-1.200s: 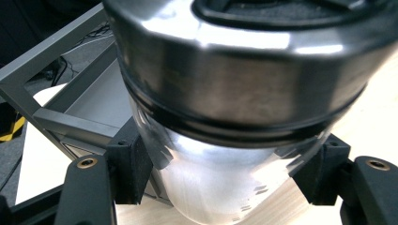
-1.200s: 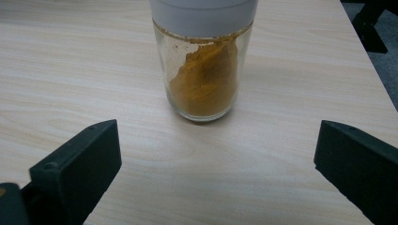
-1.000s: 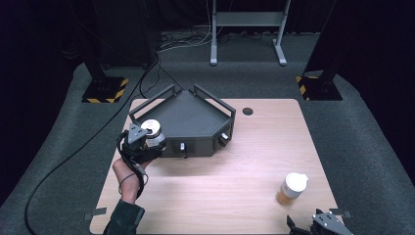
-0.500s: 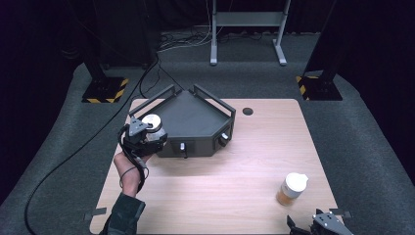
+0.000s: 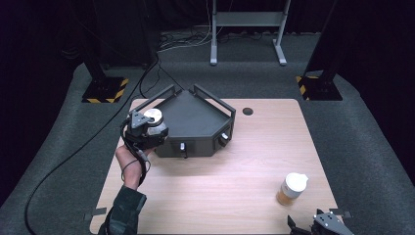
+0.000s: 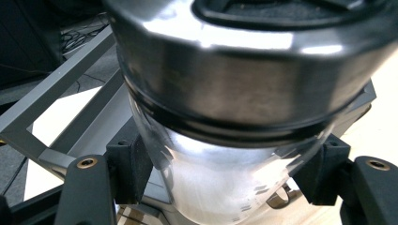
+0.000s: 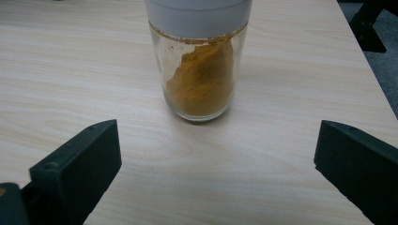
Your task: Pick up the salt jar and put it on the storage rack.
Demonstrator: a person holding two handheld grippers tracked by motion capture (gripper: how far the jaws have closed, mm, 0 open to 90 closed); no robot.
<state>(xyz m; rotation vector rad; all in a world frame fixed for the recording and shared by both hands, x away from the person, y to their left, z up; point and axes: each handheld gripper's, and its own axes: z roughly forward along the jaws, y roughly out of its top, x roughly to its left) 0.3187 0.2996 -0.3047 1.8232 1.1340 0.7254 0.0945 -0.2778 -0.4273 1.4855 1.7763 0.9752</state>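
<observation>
The left gripper (image 5: 152, 128) clamps a clear jar (image 6: 225, 183) with a metal lid, held at the left corner of the dark tray (image 5: 195, 115); the smooth glass could slip, or knock the tray's rail (it stands close). Bare table (image 5: 215, 191) gives room in the middle. At right, the spice jar (image 5: 291, 188) stands near the table edge, before the right gripper's (image 7: 216, 173) wide-open jaws.

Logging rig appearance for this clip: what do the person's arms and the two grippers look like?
The left gripper is black, with a grey three-cornered plate on top and a black cable looping off it. Its jaws end in blocky black pads with brass-coloured screw inserts. The forearm wears a dark sleeve. The right gripper has the same chunky black jaws.
</observation>
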